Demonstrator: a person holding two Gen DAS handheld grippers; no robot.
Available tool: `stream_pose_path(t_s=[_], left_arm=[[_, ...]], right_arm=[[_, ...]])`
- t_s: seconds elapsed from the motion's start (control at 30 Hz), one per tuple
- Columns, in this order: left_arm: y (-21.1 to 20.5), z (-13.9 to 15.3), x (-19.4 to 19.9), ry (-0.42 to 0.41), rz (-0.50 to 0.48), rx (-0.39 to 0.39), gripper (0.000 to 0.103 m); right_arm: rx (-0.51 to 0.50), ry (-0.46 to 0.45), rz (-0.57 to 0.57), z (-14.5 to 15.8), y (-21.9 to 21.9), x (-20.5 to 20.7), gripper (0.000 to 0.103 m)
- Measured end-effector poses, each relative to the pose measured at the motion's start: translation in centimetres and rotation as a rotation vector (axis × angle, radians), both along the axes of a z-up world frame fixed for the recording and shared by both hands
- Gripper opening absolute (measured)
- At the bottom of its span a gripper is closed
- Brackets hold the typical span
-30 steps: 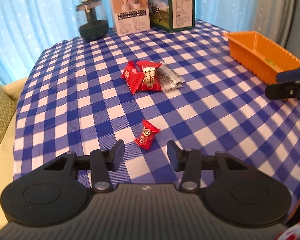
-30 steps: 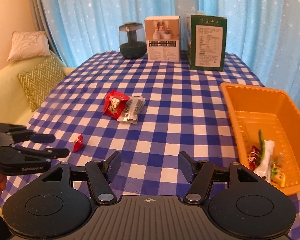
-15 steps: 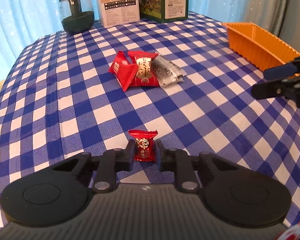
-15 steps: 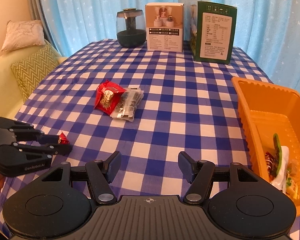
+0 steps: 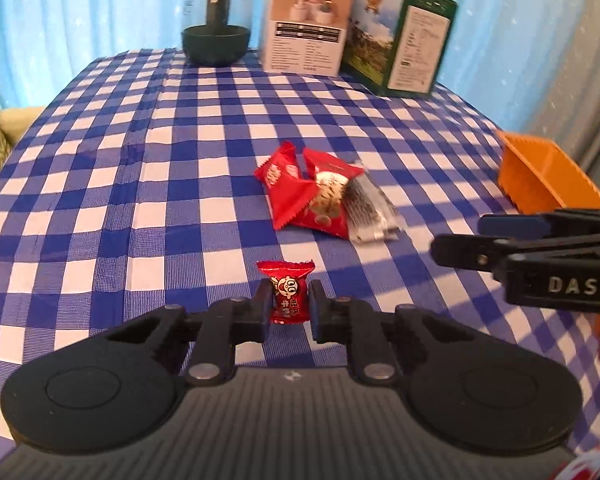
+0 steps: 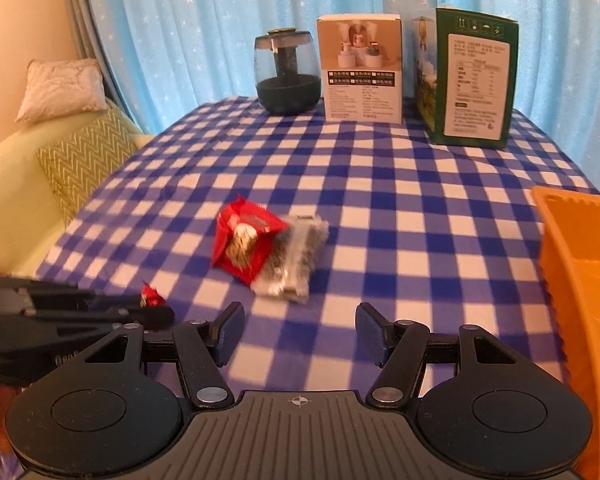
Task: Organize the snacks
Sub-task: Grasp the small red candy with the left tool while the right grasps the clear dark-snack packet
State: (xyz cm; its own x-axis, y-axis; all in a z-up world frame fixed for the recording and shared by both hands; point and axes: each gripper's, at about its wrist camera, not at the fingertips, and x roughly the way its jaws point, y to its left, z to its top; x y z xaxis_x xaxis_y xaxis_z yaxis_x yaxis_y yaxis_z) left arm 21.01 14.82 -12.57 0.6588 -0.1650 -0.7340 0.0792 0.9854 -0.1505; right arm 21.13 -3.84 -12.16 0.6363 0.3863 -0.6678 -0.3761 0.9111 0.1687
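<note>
Small red candy [image 5: 287,297] sits pinched between the closed left claw [image 5: 288,307]; right claw [image 6: 298,334] gapes half-open, empty, with a snack pile [image 6: 269,249] just ahead on the checkered surface [image 6: 420,208].

left gripper [image 5: 287,307] jaws clamped, right gripper [image 6: 300,334] jaws parted
</note>
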Motion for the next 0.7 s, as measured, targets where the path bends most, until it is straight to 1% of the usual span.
stream_pose_path(t_s=[0.13,0.27,0.33,0.4,0.5,0.6,0.67,0.7], left_arm=[[0.9,-0.1,0.7,0.009,0.037,-0.029,0.016],[1.3,0.1,1.1,-0.002,0.055,-0.021,0.016],[1.3,0.1,1.2,-0.001,0.062,-0.016,0.016],[1.3,0.1,1.3,-0.001,0.068,-0.01,0.016],[1.2,0.1,1.4,-0.004,0.071,-0.008,0.016],[1.3,0.1,1.5,-0.005,0.079,-0.013,0.016],[1.2,0.1,1.5,-0.003,0.078,-0.012,0.016],[1.1,0.0,1.5,-0.002,0.077,-0.012,0.016]], right_arm=[[0.012,0.009,-0.013,-0.6,1.2,2.6,0.062],[0.011,0.012,-0.03,-1.2,2.2,4.7,0.061],[-0.007,0.019,-0.038,-1.7,2.8,5.5,0.057],[-0.016,0.025,-0.046,-2.1,3.1,6.1,0.055],[-0.031,0.037,-0.045,-2.7,3.8,7.0,0.054],[-0.06,0.028,-0.027,-3.2,4.7,7.3,0.053],[-0.083,0.025,-0.008,-3.6,5.1,7.5,0.049],[-0.097,0.023,0.005,-3.8,5.4,7.6,0.045]])
